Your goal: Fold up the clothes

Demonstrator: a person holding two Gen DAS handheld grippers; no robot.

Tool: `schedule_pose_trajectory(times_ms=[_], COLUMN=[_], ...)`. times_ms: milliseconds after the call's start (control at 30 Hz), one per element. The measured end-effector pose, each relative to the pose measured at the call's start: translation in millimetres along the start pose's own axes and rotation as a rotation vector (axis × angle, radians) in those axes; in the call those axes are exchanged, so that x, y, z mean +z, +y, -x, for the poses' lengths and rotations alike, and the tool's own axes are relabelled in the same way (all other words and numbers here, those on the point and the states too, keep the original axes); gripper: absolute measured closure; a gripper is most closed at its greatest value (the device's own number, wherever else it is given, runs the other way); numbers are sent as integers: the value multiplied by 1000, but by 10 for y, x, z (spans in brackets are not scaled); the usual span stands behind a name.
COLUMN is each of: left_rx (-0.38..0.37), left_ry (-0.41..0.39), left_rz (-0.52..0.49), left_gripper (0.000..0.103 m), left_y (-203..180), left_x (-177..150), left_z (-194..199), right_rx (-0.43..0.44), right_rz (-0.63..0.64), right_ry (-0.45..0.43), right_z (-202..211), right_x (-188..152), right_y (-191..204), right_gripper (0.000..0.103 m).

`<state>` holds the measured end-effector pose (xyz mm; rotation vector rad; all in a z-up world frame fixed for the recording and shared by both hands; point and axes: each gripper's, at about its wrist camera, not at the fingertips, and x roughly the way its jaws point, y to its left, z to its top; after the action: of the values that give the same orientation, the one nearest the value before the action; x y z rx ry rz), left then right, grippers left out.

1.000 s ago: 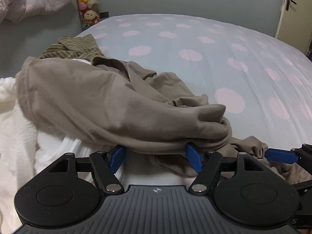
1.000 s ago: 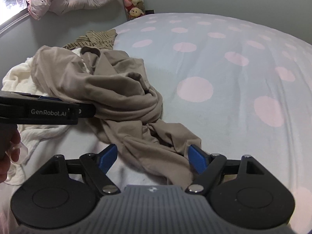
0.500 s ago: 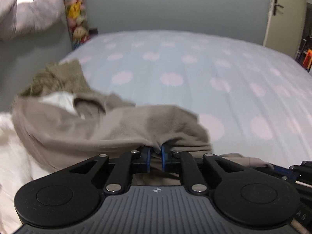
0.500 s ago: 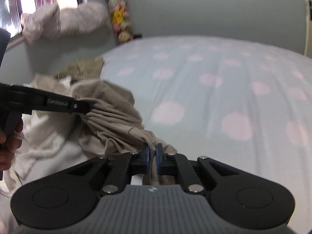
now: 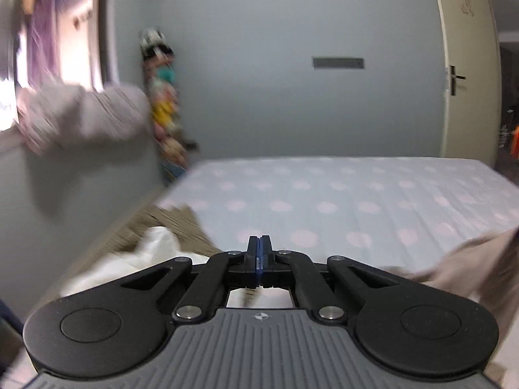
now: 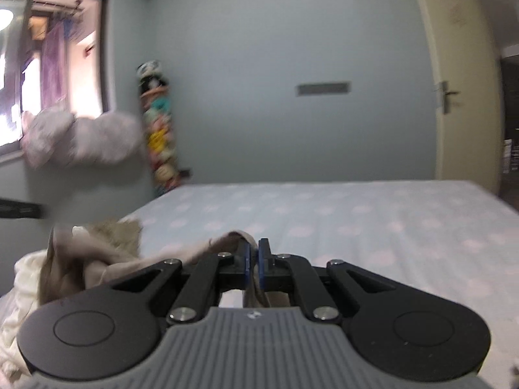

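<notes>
A taupe garment [image 6: 81, 262] is lifted off the bed's near left part. My right gripper [image 6: 254, 254] is shut on a fold of it: cloth drapes over the left finger and hangs under the blue pads. In the left wrist view my left gripper [image 5: 259, 253] is shut, pads pressed together, with only a thin strip of cloth showing beneath them. The rest of the taupe garment [image 5: 480, 269] trails off to the lower right, blurred. The left gripper's black body [image 6: 19, 210] shows at the left edge of the right wrist view.
A white garment [image 5: 155, 249] and an olive striped one [image 5: 172, 223] lie heaped on the bed's left side. The blue sheet with pink dots [image 5: 356, 194] stretches ahead. Plush toys [image 5: 165, 120] stand in the corner, bedding [image 5: 81, 116] hangs at the window, a door [image 5: 467, 81] is at the right.
Both grippers went from open around the taupe garment to shut on it. Both then rose and tipped up toward the wall, lifting the garment off the bed.
</notes>
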<state>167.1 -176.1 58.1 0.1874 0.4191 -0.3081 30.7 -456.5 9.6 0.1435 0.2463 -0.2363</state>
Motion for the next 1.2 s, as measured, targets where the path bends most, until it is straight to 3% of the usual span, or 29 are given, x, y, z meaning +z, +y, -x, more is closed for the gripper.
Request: schedule_pose_trajectory(times_ms=[167, 333, 567, 767, 833, 900, 1033, 1200], left_rx=[-22, -102, -211, -282, -301, -318, -344, -355], left_ry=[85, 171, 263, 319, 340, 359, 412, 471], left_rz=[53, 84, 40, -11, -25, -39, -46, -45], left_gripper=[103, 102, 91, 74, 60, 57, 54, 47], left_y=[152, 64, -236, -538, -625, -703, -822, -998], left_x=[-194, -499, -882, -1210, -1300, -1365, -1480, -1627], left_z=[285, 392, 576, 664, 656, 603, 451, 206], right_rx=[-66, -54, 154, 159, 127, 91, 20, -37], right_rz=[-79, -101, -39, -12, 5, 24, 65, 106], right_ry=[46, 139, 199, 330, 358, 388, 469, 508], right_z=[450, 735, 1005, 960, 951, 930, 750, 524], right_x=[-74, -368, -587, -874, -933, -991, -1079, -1156], right_y=[-323, -398, 102, 102, -6, -123, -371, -548], right_gripper=[97, 102, 102, 94, 87, 69, 61, 30])
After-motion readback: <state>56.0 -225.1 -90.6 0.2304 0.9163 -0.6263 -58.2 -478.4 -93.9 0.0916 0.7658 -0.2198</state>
